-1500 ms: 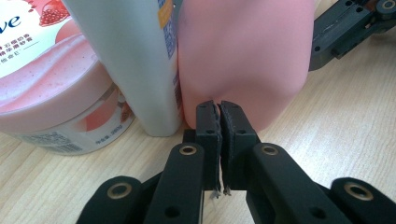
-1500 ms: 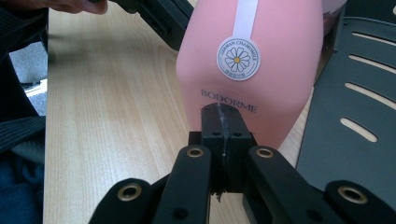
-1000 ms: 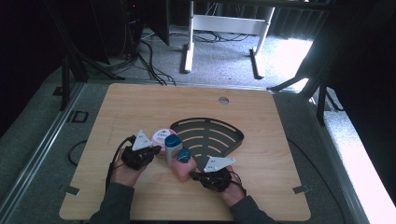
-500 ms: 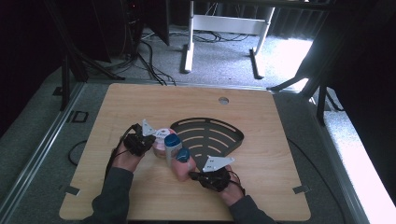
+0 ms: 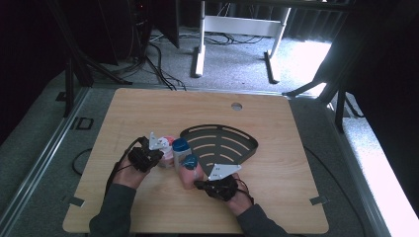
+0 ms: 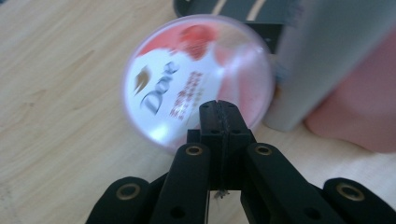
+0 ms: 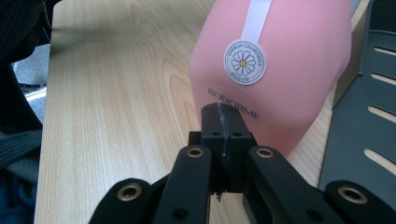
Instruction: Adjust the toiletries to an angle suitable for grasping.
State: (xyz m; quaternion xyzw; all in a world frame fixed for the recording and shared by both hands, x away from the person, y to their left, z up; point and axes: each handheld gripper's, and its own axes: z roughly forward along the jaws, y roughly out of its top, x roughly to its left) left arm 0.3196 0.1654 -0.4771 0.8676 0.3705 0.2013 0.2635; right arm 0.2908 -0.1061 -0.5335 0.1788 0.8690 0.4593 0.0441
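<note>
Pink bottle [image 7: 271,70] stands near the middle of the wooden table [image 5: 276,106] – the biggest of the things being handled – with a round daisy sticker and the word BODORME on its side; in the right gripper view it rises directly ahead of the jaws, its base on the wood at the edge of the dark slotted fan-shaped rack [image 5: 222,143]. Beside it, in the high view, stands a grey bottle [image 5: 181,154] with a blue cap, and just left of that lies the round Dove tub [image 6: 198,79], lid facing the left gripper view, touching or nearly touching the grey bottle's wall. Left gripper [image 6: 218,112] sits with its jaws pressed together and nothing between them, the tips over the tub's near edge; whether they touch it I cannot tell. Right gripper [image 7: 223,116] is likewise closed on nothing – its tips right at the pink bottle's lower front, contact unclear.
</note>
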